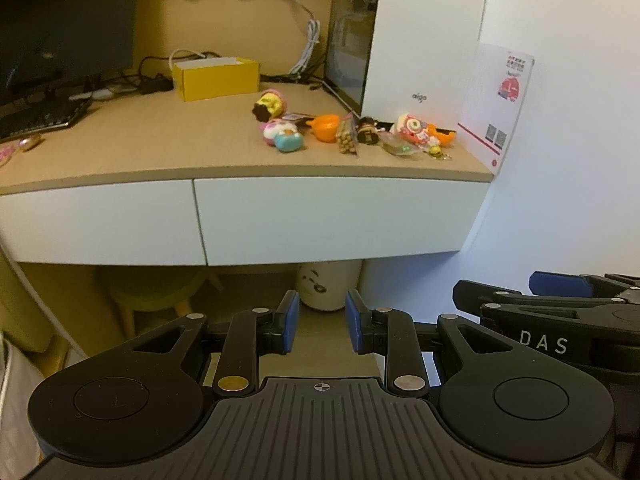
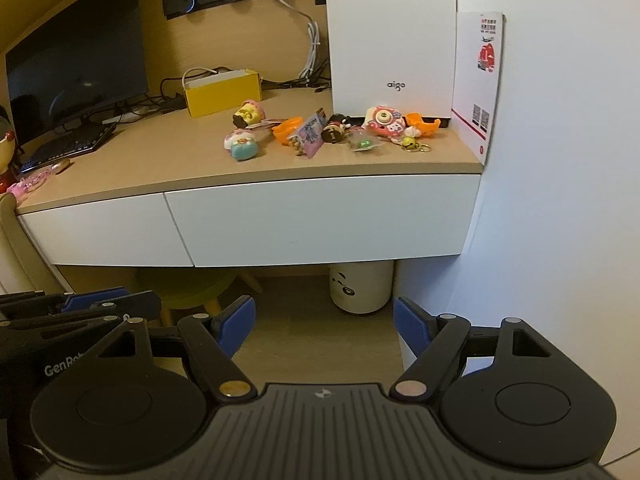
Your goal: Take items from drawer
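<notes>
The right white drawer [image 1: 332, 220] [image 2: 320, 220] under the wooden desk top is closed, flush with the left drawer [image 1: 100, 224] [image 2: 100, 232]. Several small toys [image 1: 280, 136] [image 2: 240, 144] lie in a row on the desk above it, among them an orange bowl [image 1: 325, 127] [image 2: 286, 128] and a pink toy camera [image 1: 414, 130] [image 2: 382, 120]. My left gripper [image 1: 322, 322] hangs below and in front of the drawer, open and holding nothing. My right gripper [image 2: 324, 320] is beside it, open wider, also holding nothing.
A white computer case [image 1: 424, 32] [image 2: 390, 32] and a leaning card [image 1: 496, 104] [image 2: 478, 80] stand at the desk's right end by the wall. A yellow box [image 1: 216, 78] [image 2: 222, 92], monitor [image 1: 64, 28] [image 2: 80, 56] and keyboard sit further left. Under the desk stand a white bin [image 1: 328, 286] [image 2: 360, 286] and a green stool [image 2: 188, 284].
</notes>
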Demonstrator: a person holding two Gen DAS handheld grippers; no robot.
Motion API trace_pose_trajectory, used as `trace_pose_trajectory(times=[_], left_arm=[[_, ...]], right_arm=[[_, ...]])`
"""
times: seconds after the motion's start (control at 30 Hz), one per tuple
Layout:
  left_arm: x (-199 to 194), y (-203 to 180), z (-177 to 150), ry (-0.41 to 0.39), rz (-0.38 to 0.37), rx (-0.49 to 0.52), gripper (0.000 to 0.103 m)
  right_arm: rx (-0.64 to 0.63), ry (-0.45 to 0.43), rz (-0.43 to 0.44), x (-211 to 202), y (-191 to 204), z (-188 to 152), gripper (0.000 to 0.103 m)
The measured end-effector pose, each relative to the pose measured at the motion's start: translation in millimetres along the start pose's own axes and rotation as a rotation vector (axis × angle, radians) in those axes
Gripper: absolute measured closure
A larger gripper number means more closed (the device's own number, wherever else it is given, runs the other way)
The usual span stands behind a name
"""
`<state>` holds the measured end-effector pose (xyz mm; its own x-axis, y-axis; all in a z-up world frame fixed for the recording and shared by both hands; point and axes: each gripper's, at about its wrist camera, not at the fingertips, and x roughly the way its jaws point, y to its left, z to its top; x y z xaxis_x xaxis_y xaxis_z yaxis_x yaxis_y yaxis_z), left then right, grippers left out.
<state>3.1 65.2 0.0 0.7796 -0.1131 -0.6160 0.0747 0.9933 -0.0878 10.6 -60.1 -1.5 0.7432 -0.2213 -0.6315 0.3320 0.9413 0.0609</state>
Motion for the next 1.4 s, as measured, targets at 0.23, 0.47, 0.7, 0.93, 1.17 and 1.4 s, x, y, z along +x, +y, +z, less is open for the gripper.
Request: trace_pose_trajectory(times=[0.23,0.47,0.7,0.93,1.17,1.4], left_arm=[[-1.4,-10.8,-0.9,-0.015,-0.001,0.015,0.075],[0.0,-15.7,-1.7,-0.009,0.008,0.012,0.075],[-0.3,-19.7,-3.5,-0.005,0.011,0.015,0.075],[-2.8,-19.5,-5.3,-0.013,0.016,0.012,0.075],[-4.2,-18.5,-5.9,-0.012,0.017,0.012,0.075],[-5.0,-19.6,-6.8,-0.008,0.02,0.013,0.075]], right_arm=[[0.01,-0.011,0.01,0.9,-11.6,1.7,0.026],[-0.009,-0.015,0.028,1.1,-15.8,2.6,0.026],[-0.011,-0.001,0.043,1.9,-19.0,0.0,0.026],[-0.011,-0.001,0.05,-0.4,-21.1,-1.2,0.026],[-0.017,0.008,0.057,-1.1,-21.1,-4.5,0.026],[-0.012,0.004,0.051,-3.1,-22.0,-5.1,0.026]])
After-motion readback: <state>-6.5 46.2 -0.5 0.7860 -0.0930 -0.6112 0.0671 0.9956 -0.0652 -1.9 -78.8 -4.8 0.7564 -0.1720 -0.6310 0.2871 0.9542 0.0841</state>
